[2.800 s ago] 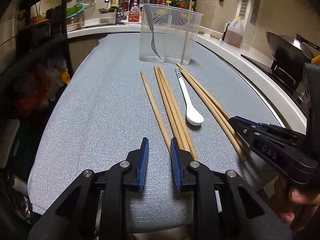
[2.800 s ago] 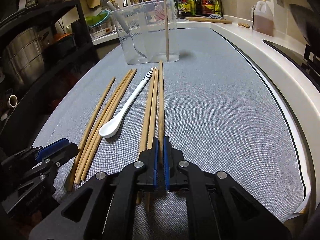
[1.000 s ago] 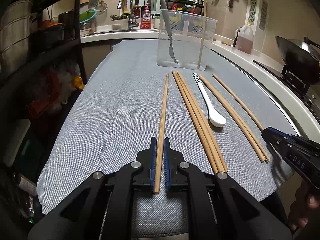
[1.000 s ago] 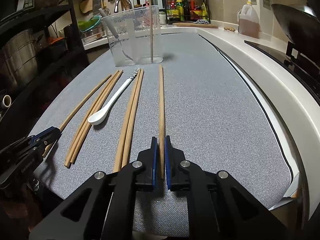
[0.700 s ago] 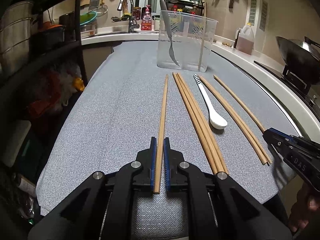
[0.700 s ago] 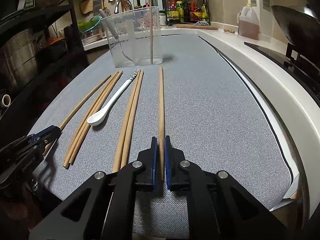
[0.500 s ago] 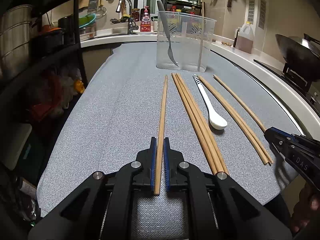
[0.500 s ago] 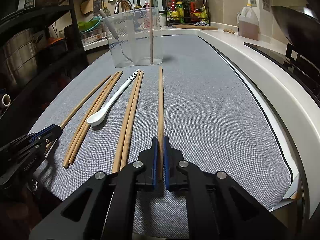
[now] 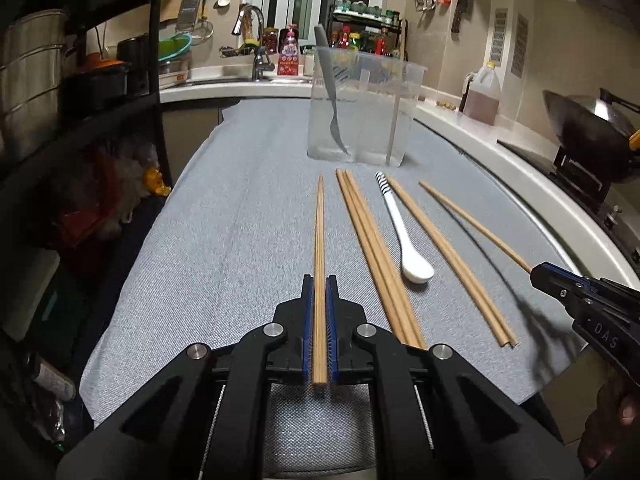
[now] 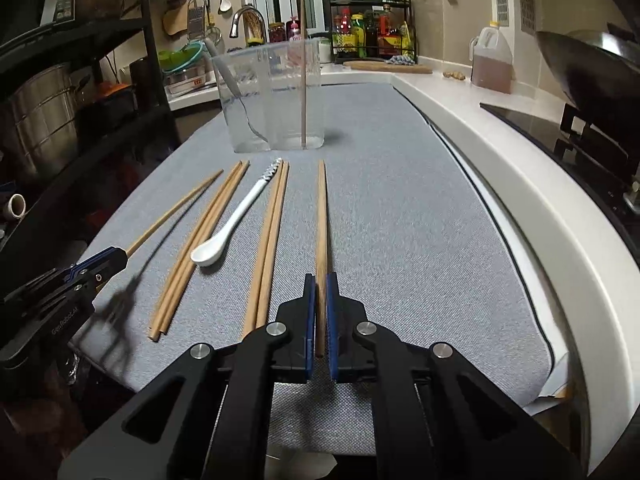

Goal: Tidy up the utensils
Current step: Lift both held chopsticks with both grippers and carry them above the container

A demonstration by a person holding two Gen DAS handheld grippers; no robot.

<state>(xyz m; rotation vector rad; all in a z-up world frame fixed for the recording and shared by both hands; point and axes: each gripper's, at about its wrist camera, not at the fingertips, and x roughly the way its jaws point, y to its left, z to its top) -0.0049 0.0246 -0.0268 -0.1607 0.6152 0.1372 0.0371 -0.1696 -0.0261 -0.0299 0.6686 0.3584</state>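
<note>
Compared with a few seconds back, your left gripper [image 9: 319, 280], then open over the bundle, is clamped on a single wooden chopstick [image 9: 319, 236]; your right gripper [image 10: 319, 280] was already pinching its own chopstick [image 10: 321, 216], which has been pulled clear of the pair [image 10: 269, 236] it lay beside; both sticks look lifted off the cloth, though contact at their far tips is unclear. The rest lie on the grey woven mat [image 9: 240, 240]: three round tapered sticks [image 9: 372, 248], a glossy white spoon [image 9: 404, 236] with a striped handle, smooth and curved; beyond stands the clear plastic holder [image 9: 360, 112], a metal fork [image 9: 334, 112] leaning inside.
</note>
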